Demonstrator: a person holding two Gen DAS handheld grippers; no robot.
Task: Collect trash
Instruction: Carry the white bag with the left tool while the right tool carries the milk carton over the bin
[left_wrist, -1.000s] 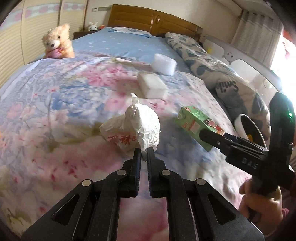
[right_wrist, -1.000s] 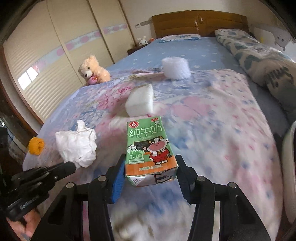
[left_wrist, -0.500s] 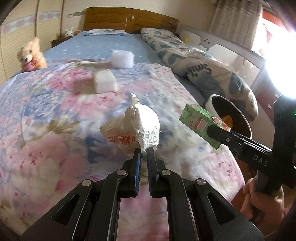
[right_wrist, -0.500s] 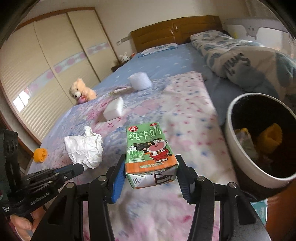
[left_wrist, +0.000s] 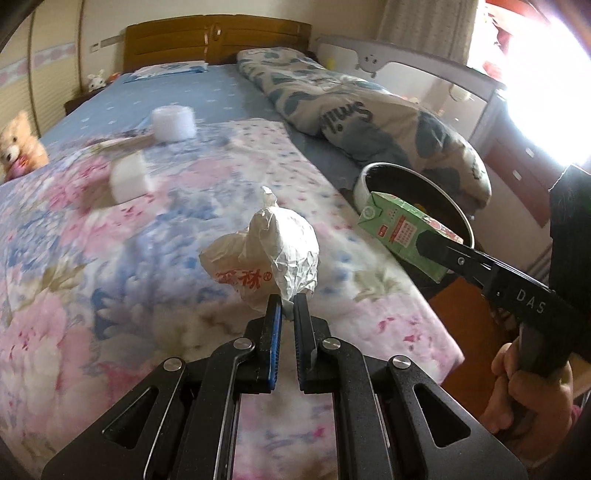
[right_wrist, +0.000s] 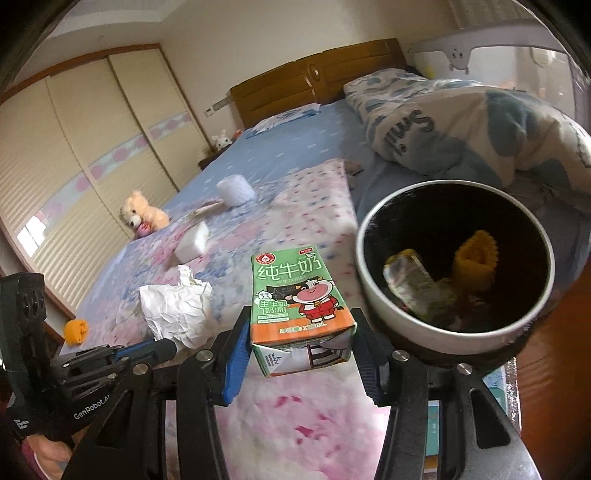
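With the right claw (right_wrist: 301, 360) clamped on the green printed milk carton (right_wrist: 297, 295) beside the round white-rimmed black bin (right_wrist: 456, 266), it should clear that rim before releasing, while the left claw (left_wrist: 286, 315), pinching the crumpled white paper bag (left_wrist: 275, 258), waits short of the bin.

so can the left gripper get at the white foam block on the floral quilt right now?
Probably not as is. The left gripper is shut on the crumpled white paper bag, so its jaws are occupied. The path over the floral quilt to the white foam block looks open.
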